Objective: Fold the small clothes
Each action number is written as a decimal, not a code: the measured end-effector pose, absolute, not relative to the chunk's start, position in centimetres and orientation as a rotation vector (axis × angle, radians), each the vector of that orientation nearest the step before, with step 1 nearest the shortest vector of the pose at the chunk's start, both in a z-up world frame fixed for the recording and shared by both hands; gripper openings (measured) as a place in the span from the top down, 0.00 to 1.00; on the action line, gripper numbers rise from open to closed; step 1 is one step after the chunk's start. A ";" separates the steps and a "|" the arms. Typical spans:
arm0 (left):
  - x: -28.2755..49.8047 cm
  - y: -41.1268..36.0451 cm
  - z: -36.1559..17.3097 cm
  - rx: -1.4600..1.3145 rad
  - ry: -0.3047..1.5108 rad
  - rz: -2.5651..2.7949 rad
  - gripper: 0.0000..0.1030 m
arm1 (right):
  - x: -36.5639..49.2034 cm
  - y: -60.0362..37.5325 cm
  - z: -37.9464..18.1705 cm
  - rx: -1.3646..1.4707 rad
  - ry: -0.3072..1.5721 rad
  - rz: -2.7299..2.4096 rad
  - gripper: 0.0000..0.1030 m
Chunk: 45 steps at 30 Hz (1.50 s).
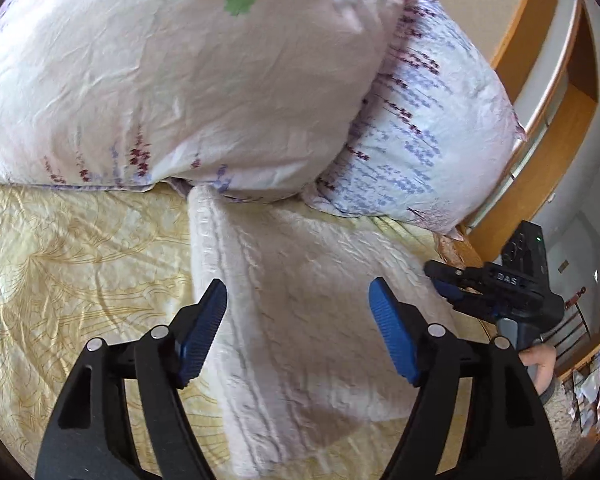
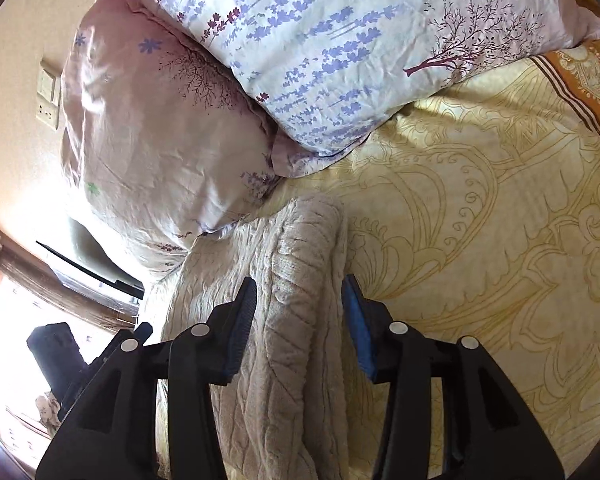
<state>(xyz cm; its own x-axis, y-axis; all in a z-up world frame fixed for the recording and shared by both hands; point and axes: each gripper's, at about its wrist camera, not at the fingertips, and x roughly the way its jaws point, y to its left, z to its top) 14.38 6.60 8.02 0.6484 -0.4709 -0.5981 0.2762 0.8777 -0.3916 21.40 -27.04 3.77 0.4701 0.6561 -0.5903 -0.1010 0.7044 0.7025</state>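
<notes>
Both tools gape: left tool (image 1: 298,328) and right tool (image 2: 300,324), marked "DAS", hover over a cream knit garment (image 1: 300,320) lying on the yellow patterned bedspread (image 1: 60,280) below two floral pillows (image 1: 180,80).

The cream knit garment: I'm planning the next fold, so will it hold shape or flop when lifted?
The cream knit garment probably flops: it already drapes in soft folds. Its thick cable knit suggests some weight. The textured surface likely grips well.
</notes>
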 end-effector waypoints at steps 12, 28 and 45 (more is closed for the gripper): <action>14.9 1.6 5.8 -0.125 0.828 -0.519 0.34 | 21.4 -24.8 4.6 0.480 0.901 0.460 0.88; 13.3 3.0 5.8 -0.152 0.782 -0.497 0.36 | 18.6 -26.6 6.6 0.437 0.828 0.390 0.71; 10.3 1.5 3.9 -0.055 0.818 -0.462 0.33 | 14.1 -22.1 4.1 0.171 0.896 0.473 0.78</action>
<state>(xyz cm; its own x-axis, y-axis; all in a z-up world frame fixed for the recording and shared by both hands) 10.33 1.47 3.86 0.5903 -0.4178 -0.6906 0.3758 0.8995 -0.2229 14.13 -22.14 4.14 0.5303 0.4645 -0.7093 -0.3240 0.8841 0.3367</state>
